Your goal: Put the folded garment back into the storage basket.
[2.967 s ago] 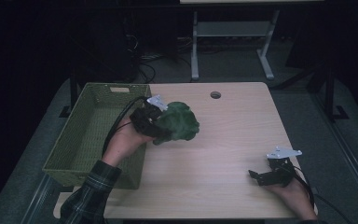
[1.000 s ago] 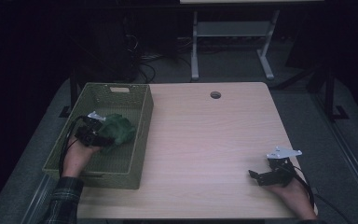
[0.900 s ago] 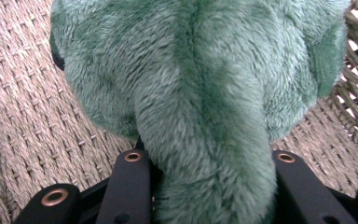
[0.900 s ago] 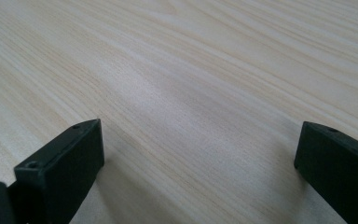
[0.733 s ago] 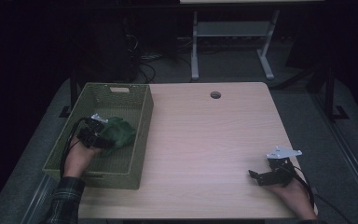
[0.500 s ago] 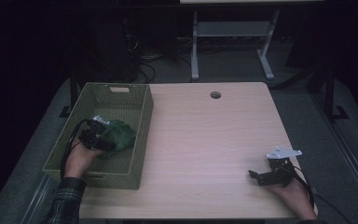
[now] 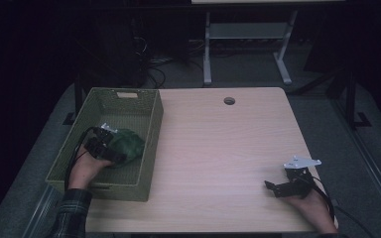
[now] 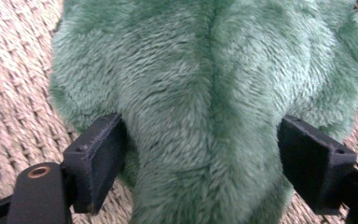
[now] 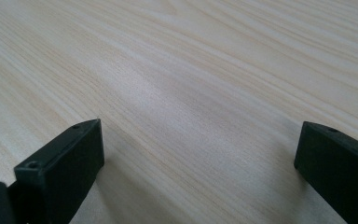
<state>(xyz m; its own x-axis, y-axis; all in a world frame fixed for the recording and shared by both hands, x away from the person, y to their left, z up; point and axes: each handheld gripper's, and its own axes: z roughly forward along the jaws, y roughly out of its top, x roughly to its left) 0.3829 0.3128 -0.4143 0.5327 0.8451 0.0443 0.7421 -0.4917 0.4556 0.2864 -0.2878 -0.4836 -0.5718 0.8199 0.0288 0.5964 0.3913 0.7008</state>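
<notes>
1. The green plush toy [image 7: 127, 144] sat inside the woven basket [image 7: 151, 130] at the bench's [image 7: 228, 148] left side, resting on the basket floor.
2. The left gripper [image 8: 200, 161] had just been opening its jaws; they stood apart around the plush, seemingly no longer pressing it, though the fur made that hard to call.
3. The right gripper [image 7: 274, 187] rested on bare bench, jaws wide apart, nothing between them.
</notes>
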